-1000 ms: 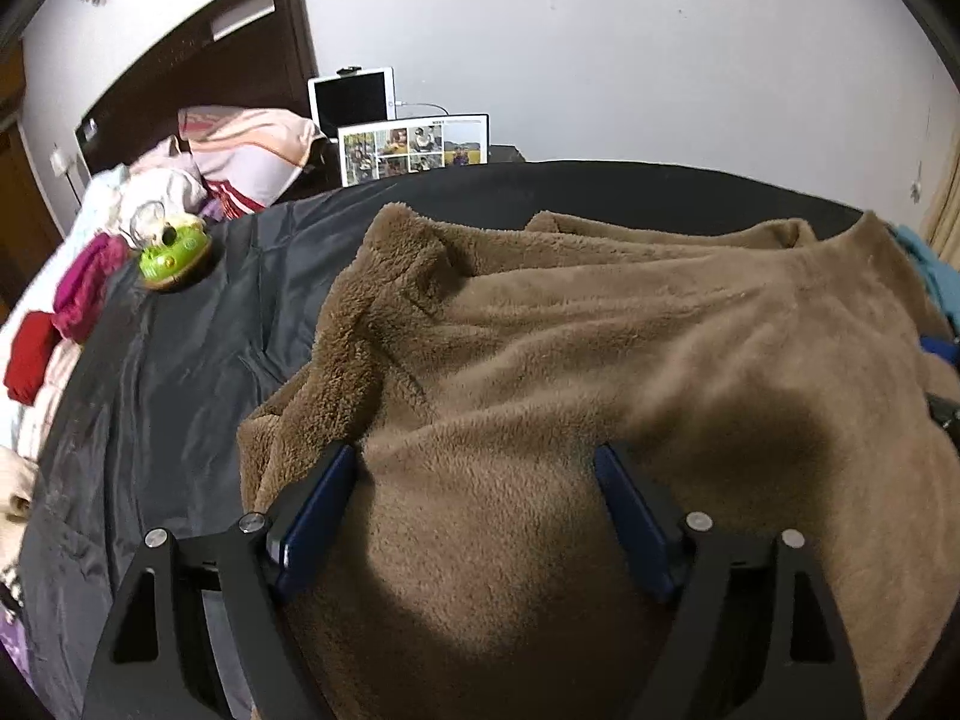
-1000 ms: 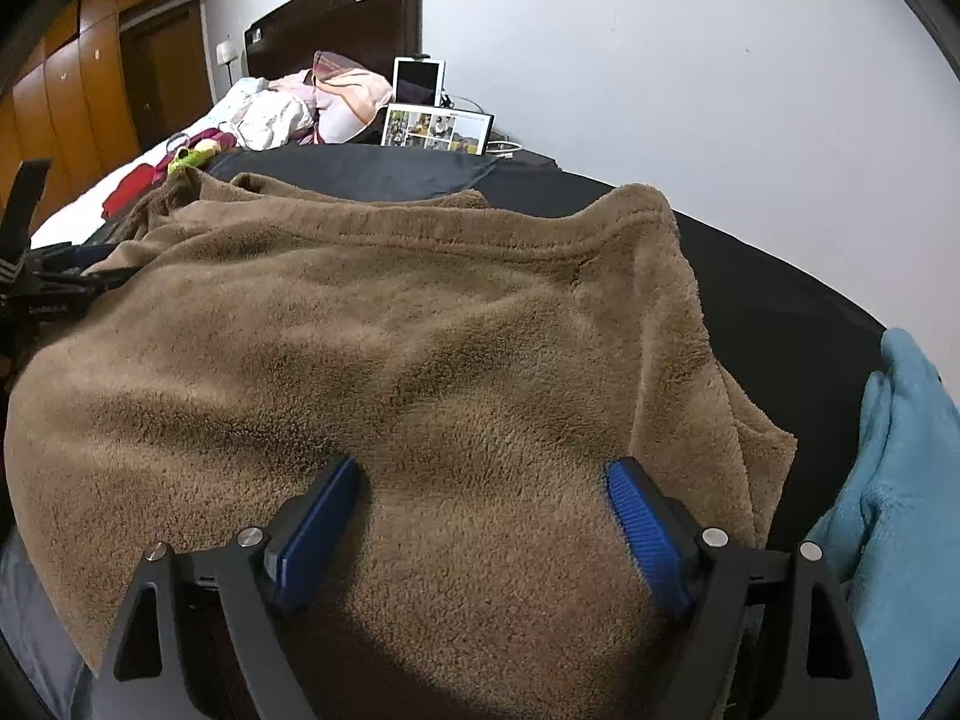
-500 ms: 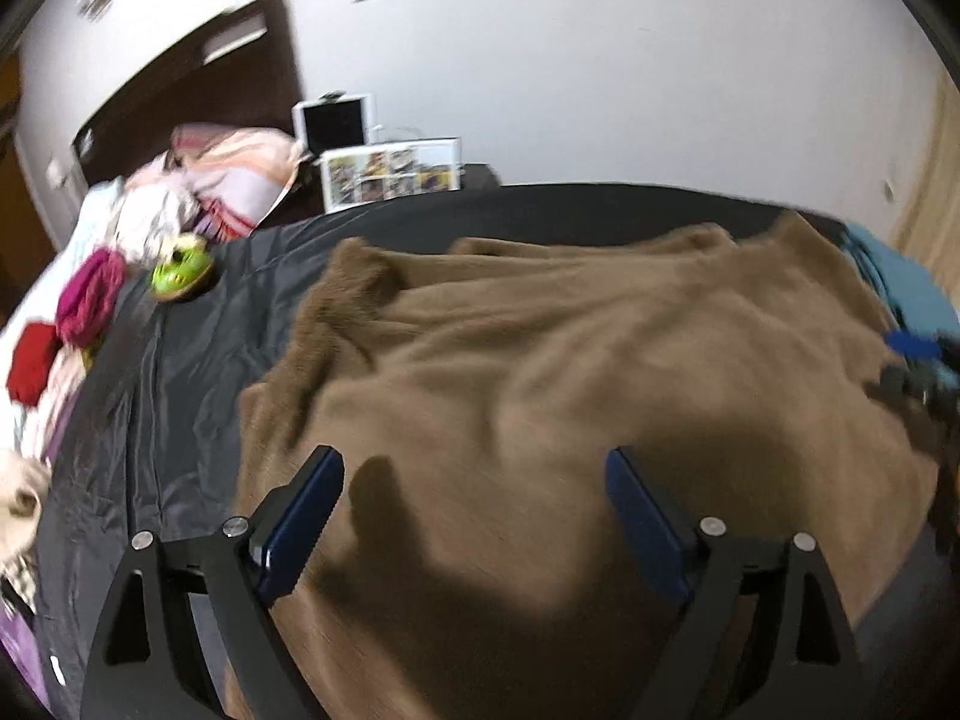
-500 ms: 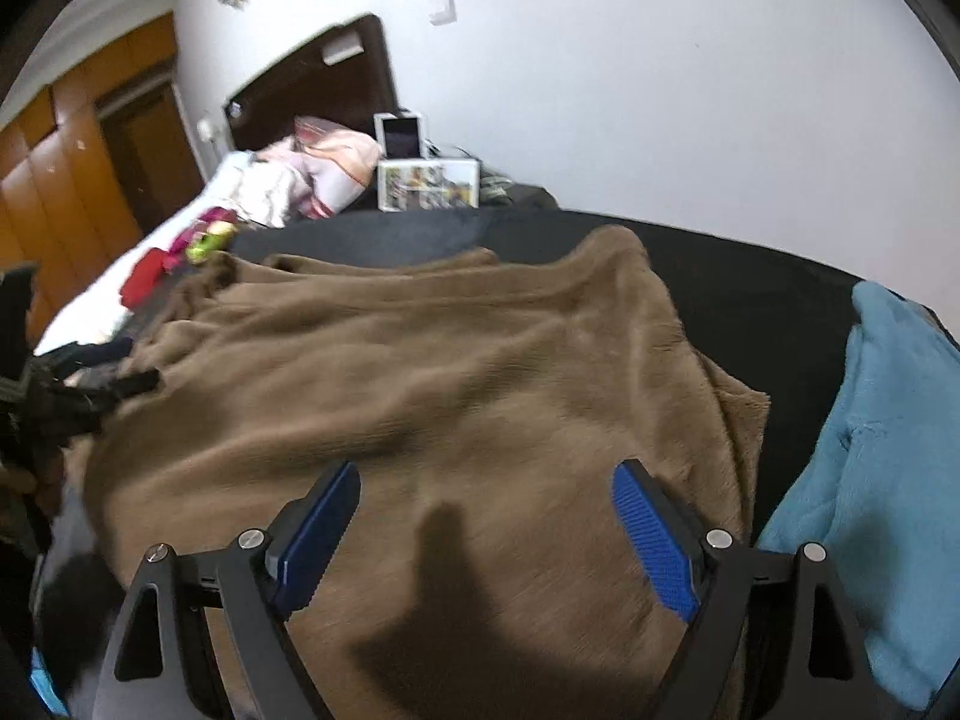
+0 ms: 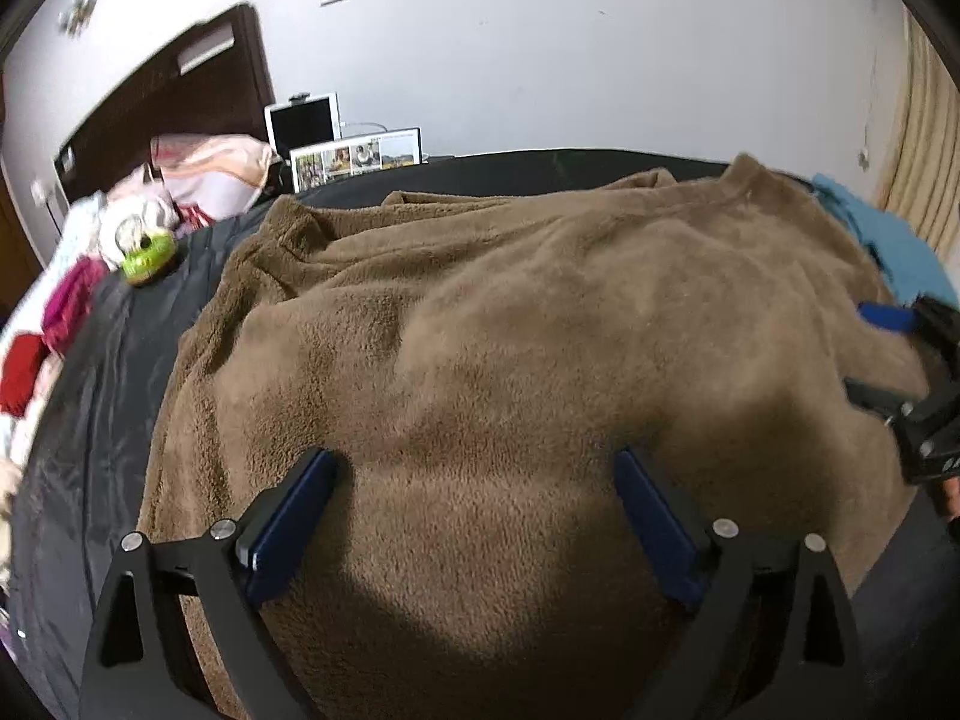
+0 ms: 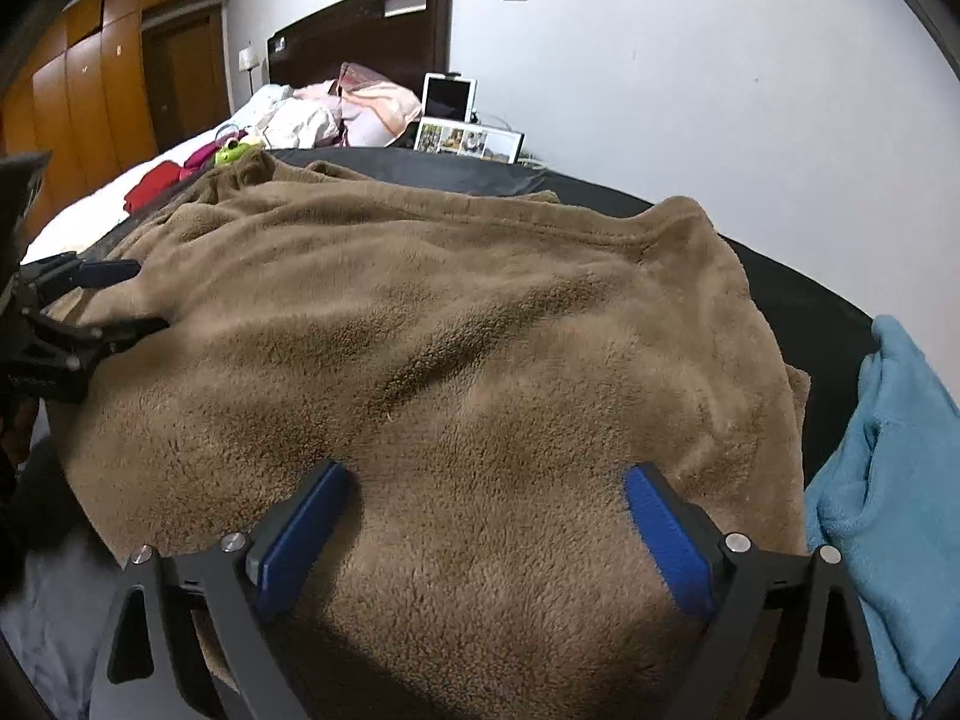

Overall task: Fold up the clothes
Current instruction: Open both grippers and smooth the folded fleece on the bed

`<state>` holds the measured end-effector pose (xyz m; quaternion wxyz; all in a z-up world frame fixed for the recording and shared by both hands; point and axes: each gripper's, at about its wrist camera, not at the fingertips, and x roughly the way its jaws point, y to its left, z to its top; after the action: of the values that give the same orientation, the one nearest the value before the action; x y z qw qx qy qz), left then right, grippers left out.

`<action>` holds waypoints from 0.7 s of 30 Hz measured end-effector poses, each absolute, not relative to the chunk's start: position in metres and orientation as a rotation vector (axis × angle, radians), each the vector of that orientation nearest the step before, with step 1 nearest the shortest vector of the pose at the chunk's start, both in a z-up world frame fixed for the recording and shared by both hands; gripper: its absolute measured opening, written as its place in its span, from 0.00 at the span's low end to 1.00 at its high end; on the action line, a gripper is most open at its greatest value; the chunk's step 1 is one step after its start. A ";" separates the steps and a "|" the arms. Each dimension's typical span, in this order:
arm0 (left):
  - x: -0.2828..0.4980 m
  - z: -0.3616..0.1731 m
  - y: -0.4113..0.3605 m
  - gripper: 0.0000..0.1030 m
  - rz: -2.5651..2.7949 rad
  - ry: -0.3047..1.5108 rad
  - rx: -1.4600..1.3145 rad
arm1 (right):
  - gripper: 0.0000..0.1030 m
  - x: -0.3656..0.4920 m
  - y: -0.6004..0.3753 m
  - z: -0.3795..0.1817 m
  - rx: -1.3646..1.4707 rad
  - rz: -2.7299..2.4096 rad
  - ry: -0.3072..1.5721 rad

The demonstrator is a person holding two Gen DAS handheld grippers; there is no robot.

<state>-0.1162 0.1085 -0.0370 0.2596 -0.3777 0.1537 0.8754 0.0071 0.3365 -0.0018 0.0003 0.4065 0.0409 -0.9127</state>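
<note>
Your left gripper (image 5: pixel 474 516) hangs over the near part of the brown fleece garment (image 5: pixel 540 360), its blue-padded jaws spread wide after just opening further; fleece lies below and between the pads, but nothing is pinched. Your right gripper (image 6: pixel 486 522) is the same: jaws wide, just opened further, holding nothing, with the brown fleece garment (image 6: pixel 450 330) beneath them. The garment lies spread in a broad heap on the black sheet (image 5: pixel 108 396) covering the bed, reaching from the near edge almost to the far edge by the white wall (image 5: pixel 570 48). A light blue fleece cloth (image 6: pixel 888 480) lies just beside it at the right edge. At the far left corner, by the dark wooden headboard (image 6: pixel 372 24), sit a pink striped pillow (image 5: pixel 210 168), a green round toy (image 5: pixel 147 252) and red clothing (image 5: pixel 21 372).
</note>
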 end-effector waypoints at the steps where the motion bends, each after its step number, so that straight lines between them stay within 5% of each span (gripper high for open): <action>1: -0.115 -0.038 0.109 0.95 2.382 0.419 -1.012 | 0.94 0.008 0.337 -0.002 1.269 -2.872 0.121; 21: -0.114 -0.031 0.106 0.99 2.431 0.376 -1.048 | 0.95 0.006 0.336 -0.001 1.273 -2.879 0.129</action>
<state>-0.1137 0.1060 -0.0311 0.2319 -0.3812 0.1367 0.8844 0.0059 0.3361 -0.0013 -0.0044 0.4040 0.0410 -0.9138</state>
